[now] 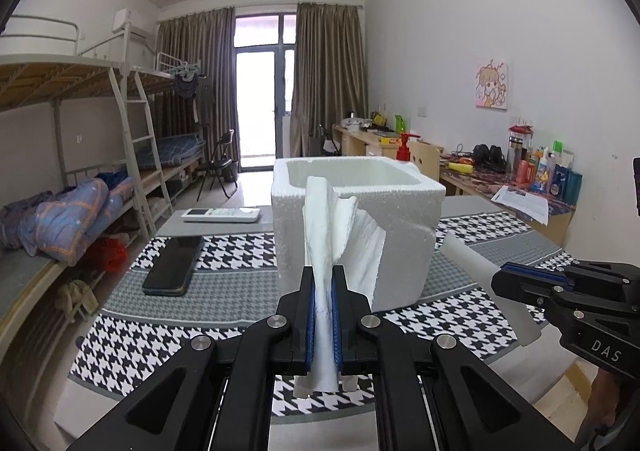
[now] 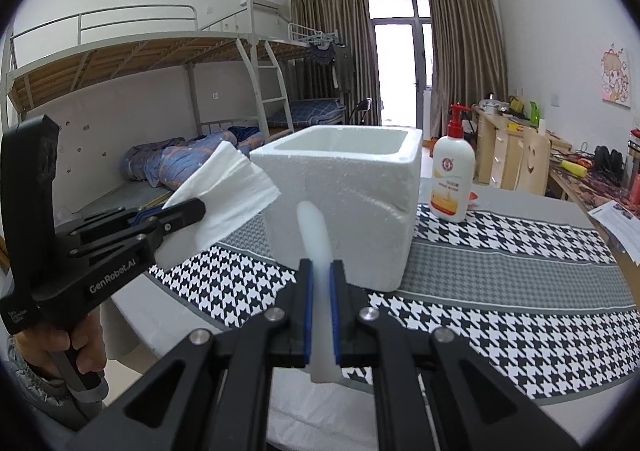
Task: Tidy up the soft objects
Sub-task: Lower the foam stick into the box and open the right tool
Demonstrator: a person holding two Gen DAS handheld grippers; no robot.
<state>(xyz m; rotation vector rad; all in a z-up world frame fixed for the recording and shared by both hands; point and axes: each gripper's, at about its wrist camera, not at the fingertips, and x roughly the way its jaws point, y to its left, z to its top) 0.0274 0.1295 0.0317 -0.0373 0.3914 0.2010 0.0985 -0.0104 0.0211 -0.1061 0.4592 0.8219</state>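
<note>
A white foam box (image 1: pixel 356 227) stands open-topped on the houndstooth tablecloth; it also shows in the right wrist view (image 2: pixel 344 203). My left gripper (image 1: pixel 323 291) is shut on a crumpled white paper tissue (image 1: pixel 340 227), held just in front of the box; the tissue shows from the side in the right wrist view (image 2: pixel 228 191). My right gripper (image 2: pixel 321 283) is shut on a white foam strip (image 2: pixel 316 235), held upright in front of the box. In the left wrist view the right gripper (image 1: pixel 504 283) holds the strip (image 1: pixel 476 255) to the right of the box.
A black phone (image 1: pixel 174 265) and a white remote (image 1: pixel 222 215) lie left of the box. A lotion pump bottle (image 2: pixel 452 175) stands right behind it. Bunk beds line the left wall; cluttered desks (image 1: pixel 520 175) run along the right.
</note>
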